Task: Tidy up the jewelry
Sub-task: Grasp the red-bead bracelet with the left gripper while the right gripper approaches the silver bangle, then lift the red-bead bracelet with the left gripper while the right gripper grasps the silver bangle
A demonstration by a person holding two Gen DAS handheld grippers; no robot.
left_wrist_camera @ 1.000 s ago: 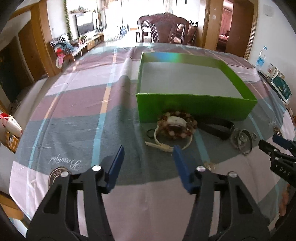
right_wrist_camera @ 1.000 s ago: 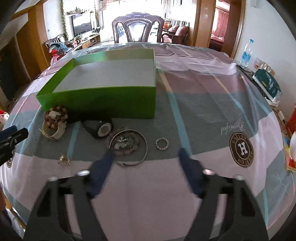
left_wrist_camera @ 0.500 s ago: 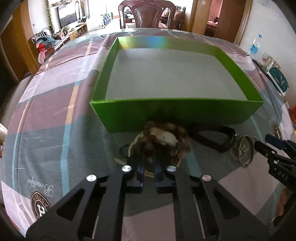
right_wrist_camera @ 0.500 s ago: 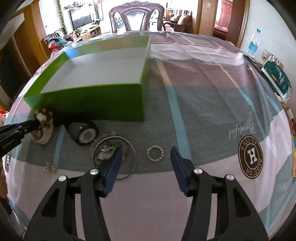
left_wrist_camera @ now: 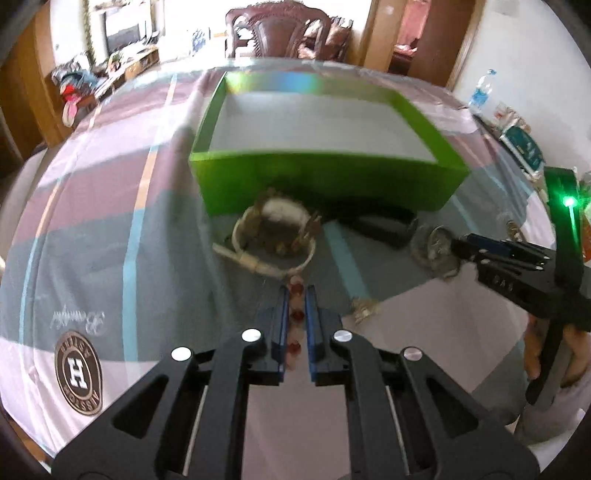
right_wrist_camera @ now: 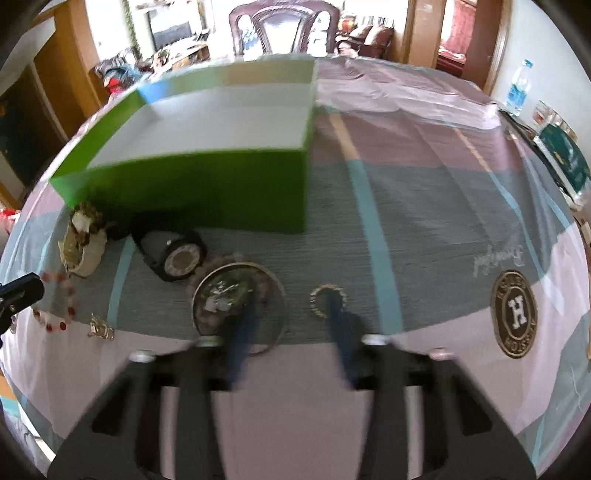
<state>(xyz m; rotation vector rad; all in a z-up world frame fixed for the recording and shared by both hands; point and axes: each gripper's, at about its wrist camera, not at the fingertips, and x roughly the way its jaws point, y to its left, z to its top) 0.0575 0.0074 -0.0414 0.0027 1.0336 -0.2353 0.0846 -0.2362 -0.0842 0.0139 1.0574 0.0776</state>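
Note:
My left gripper (left_wrist_camera: 295, 291) is shut on a red bead bracelet (left_wrist_camera: 296, 315), drawn back from the pile; the beads also trail at the left of the right wrist view (right_wrist_camera: 68, 295). A white-strap watch with a brown bead bracelet (left_wrist_camera: 275, 236) lies in front of the green box (left_wrist_camera: 325, 184). My right gripper (right_wrist_camera: 291, 299) is open, low over a metal bangle with small pieces inside (right_wrist_camera: 238, 306) and a small bead ring (right_wrist_camera: 327, 301). A black watch (right_wrist_camera: 177, 258) lies by the box (right_wrist_camera: 207, 192).
A small gold charm (right_wrist_camera: 99, 326) lies near the table's front left, and also shows in the left wrist view (left_wrist_camera: 364, 308). A teal packet (right_wrist_camera: 565, 158) and a water bottle (right_wrist_camera: 519, 88) stand at the right edge. A wooden chair (right_wrist_camera: 284, 29) is behind the table.
My left gripper shut on the red bead bracelet at the pile and pulled back with it. My right gripper moved forward and down over the bangle and bead ring.

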